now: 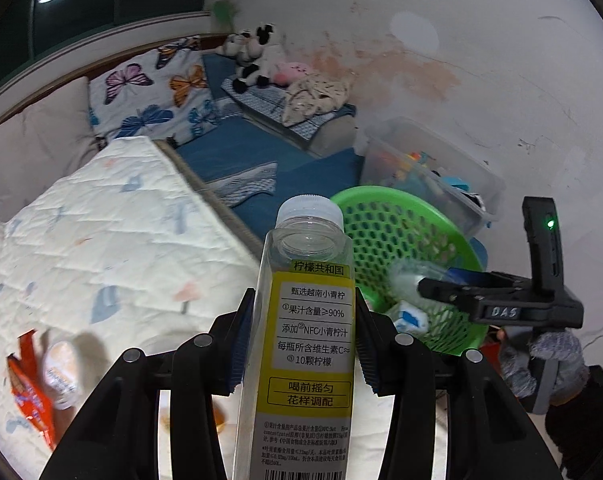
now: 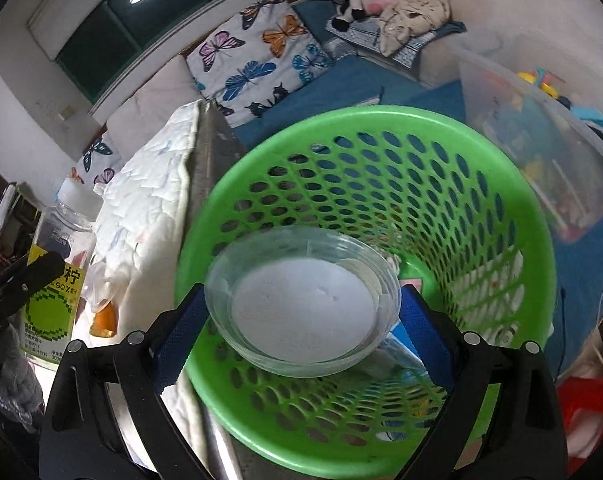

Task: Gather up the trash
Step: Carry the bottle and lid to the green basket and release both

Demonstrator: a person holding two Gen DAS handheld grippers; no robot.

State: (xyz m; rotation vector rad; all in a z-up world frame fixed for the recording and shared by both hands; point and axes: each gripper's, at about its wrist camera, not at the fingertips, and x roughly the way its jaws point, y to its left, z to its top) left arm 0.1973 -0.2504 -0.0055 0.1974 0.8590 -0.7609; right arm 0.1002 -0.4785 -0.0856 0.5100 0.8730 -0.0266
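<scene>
The left gripper [image 1: 301,344] is closed on an empty clear plastic bottle [image 1: 305,320], its ridged fingers [image 1: 241,344] pressing both sides of the yellow label, which carries black Chinese print and a barcode at the bottom. The bottle has a white screw cap and points away from the camera, toward the green basket [image 1: 457,232]. The right gripper [image 2: 301,320] clamps a clear, shallow round plastic lid [image 2: 301,304] between its blue pads [image 2: 177,336], held over the mouth of the perforated green basket, where a few scraps lie at the bottom. To the left, on a white quilted cover [image 1: 101,240], lie an orange wrapper [image 1: 29,392] and a small pale packet [image 1: 61,372]. Farther back are butterfly-print cushions [image 1: 157,88], plush toys [image 1: 253,60] and a clear storage bin [image 1: 433,168] by the wall.
</scene>
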